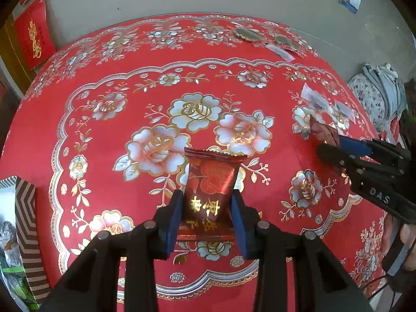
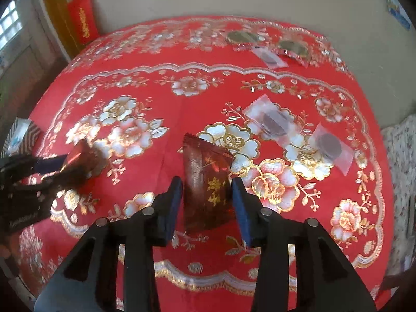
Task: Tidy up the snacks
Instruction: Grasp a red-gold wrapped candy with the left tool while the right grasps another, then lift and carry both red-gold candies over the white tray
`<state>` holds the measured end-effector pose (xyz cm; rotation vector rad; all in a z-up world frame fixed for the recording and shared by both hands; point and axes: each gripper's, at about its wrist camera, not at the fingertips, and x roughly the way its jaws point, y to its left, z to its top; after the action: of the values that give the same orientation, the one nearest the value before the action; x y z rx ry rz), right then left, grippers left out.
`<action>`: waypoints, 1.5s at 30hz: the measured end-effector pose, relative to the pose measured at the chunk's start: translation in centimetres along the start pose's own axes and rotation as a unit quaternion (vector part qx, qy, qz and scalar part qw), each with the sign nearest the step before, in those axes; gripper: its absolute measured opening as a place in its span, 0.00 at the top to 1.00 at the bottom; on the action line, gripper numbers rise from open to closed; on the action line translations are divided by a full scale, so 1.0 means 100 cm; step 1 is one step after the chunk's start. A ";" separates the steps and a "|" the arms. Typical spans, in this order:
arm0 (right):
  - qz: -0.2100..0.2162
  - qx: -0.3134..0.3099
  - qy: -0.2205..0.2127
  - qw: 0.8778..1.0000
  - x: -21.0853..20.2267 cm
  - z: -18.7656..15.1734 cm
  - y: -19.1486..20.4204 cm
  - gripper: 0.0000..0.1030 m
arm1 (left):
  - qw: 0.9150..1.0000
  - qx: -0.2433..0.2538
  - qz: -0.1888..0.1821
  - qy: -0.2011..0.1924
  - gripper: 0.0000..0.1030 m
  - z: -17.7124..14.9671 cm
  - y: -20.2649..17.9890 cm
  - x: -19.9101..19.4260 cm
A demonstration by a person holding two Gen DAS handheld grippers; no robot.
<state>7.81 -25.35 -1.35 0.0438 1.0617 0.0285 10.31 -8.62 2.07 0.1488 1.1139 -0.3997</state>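
Note:
My left gripper (image 1: 205,197) is shut on a dark red snack packet (image 1: 211,176) with gold characters, its blue pads pressing both sides. The packet stands upright above the red flowered tablecloth (image 1: 104,161). In the right wrist view this gripper (image 2: 65,165) shows at the left edge with its packet (image 2: 83,156). My right gripper (image 2: 206,184) is shut on a second dark red packet (image 2: 205,179), tilted and a little blurred, clear of the cloth. The left wrist view shows that gripper (image 1: 330,145) at the right, with its packet (image 1: 323,132) sticking out past the fingertips.
Two clear packets with dark round snacks (image 2: 270,122) (image 2: 330,143) lie on the cloth to the right. Several more packets (image 2: 270,57) lie near the far edge. A striped box (image 1: 26,234) with green packets inside stands at the left. A flowered cushion (image 1: 369,98) is beyond the table's right edge.

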 end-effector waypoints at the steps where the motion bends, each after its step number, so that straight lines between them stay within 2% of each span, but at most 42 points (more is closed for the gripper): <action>1: 0.004 0.001 0.001 1.000 0.003 0.001 0.000 0.63 | 1.000 0.001 0.001 0.001 0.62 0.000 -0.001 0.001; 3: 0.006 0.001 -0.001 1.000 0.007 0.002 0.001 0.63 | 1.000 0.002 0.002 0.001 0.62 0.001 -0.001 0.002; 7: -0.009 -0.020 -0.009 1.000 0.006 -0.002 0.010 0.69 | 1.000 0.001 0.004 -0.002 0.64 0.000 -0.001 0.001; 10: -0.008 -0.032 -0.028 0.999 -0.006 -0.013 0.019 0.70 | 1.000 0.001 0.006 -0.009 0.65 -0.005 0.001 -0.003; 18: 0.026 -0.030 -0.067 0.997 -0.039 -0.040 0.047 0.70 | 0.999 -0.003 0.021 -0.038 0.66 -0.026 0.008 -0.026; 25: 0.065 -0.037 -0.077 0.994 -0.049 -0.052 0.083 0.70 | 0.997 -0.014 0.028 -0.064 0.66 -0.052 0.021 -0.058; 38: 0.119 -0.096 -0.097 0.983 -0.072 -0.059 0.177 0.70 | 0.990 -0.062 0.068 -0.107 0.66 -0.100 0.082 -0.115; 45: 0.153 -0.137 -0.098 0.974 -0.078 -0.058 0.237 0.70 | 0.983 -0.101 0.094 -0.124 0.66 -0.130 0.125 -0.140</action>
<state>-1.09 -1.93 3.84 -0.0401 0.8383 0.4406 -1.13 10.31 7.83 0.0240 0.8799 -0.1304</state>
